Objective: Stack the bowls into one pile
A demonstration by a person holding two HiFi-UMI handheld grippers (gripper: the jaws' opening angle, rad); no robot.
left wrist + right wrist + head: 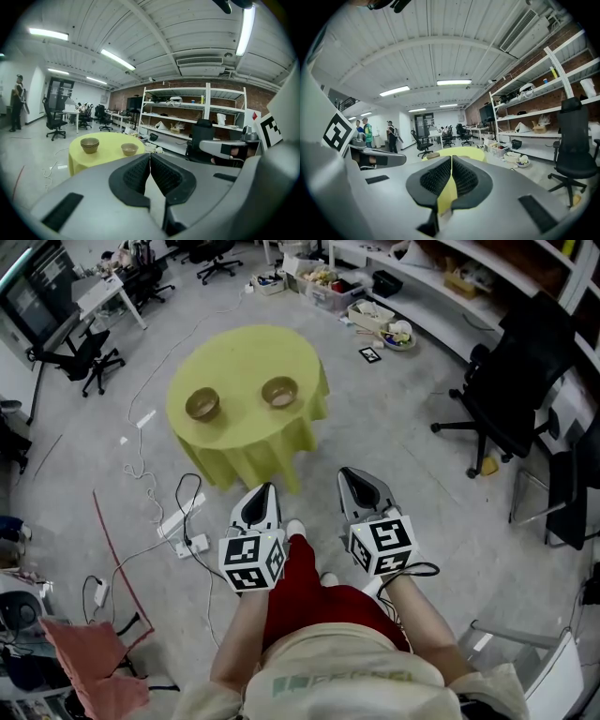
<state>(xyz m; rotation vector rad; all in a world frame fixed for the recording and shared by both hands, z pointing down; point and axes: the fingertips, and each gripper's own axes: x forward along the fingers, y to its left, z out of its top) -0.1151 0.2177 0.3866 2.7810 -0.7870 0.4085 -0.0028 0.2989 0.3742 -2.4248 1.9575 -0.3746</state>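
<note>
Claws both pressed shut, holding nothing.
Jaws of the left gripper [149, 158] and the right gripper [451, 160] meet with nothing between them, both held well short of the round yellow table [246, 351]. On that table the left-hand bowl [202, 405] and the right-hand bowl [279, 391] sit upright, side by side, apart.

Round table [248, 357] under a yellow cloth [265, 451] that hangs in folds over the edge all round. Two bowls stand on it, both upright, rims up, apart from each other. The darker bowl [202, 405] sits close to the table's left edge. The lighter bowl [279, 391] sits right of centre, towards the near edge. Nothing shows inside either.
</note>
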